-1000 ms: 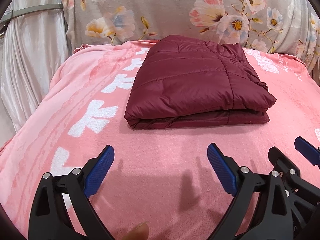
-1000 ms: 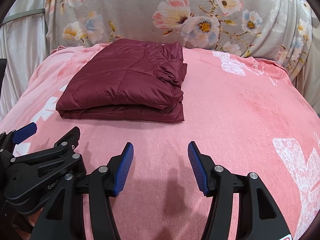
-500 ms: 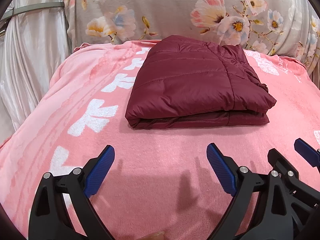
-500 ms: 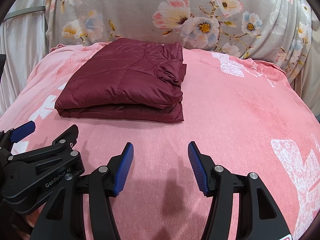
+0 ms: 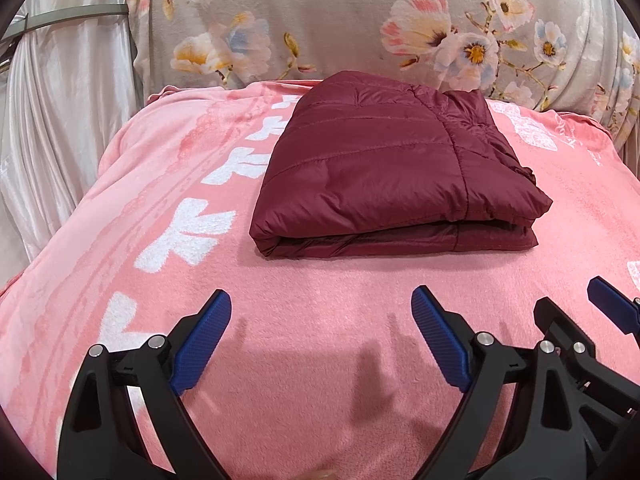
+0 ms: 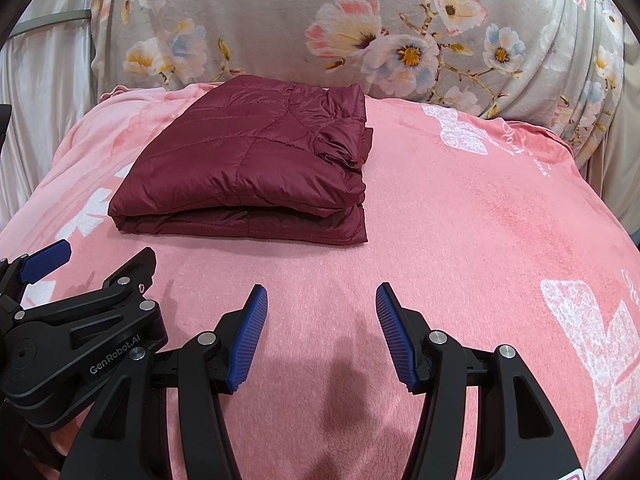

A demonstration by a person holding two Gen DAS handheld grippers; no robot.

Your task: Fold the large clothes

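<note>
A maroon quilted puffer jacket [image 5: 384, 172] lies folded into a compact, layered rectangle on a pink fleece blanket [image 5: 320, 360] that covers the bed. Its folded edge faces the cameras, with the stacked layers visible along that near side. Behind the jacket rises a grey floral fabric backdrop [image 5: 340, 20], and to the jacket's left, past the blanket's edge, hangs a pale satin curtain [image 5: 60, 120]. White printed motifs run along the blanket to the left of the jacket and also to its far right.

The left gripper [image 5: 322, 336] hovers over bare blanket on the near side of the jacket, apart from it, its blue-padded jaws spread wide and holding nothing. The right gripper [image 6: 320, 332] is likewise on the near side of the jacket, a little to its right, jaws parted wide and empty. The two grippers sit close beside each other, each showing at the edge of the other's view.
</note>
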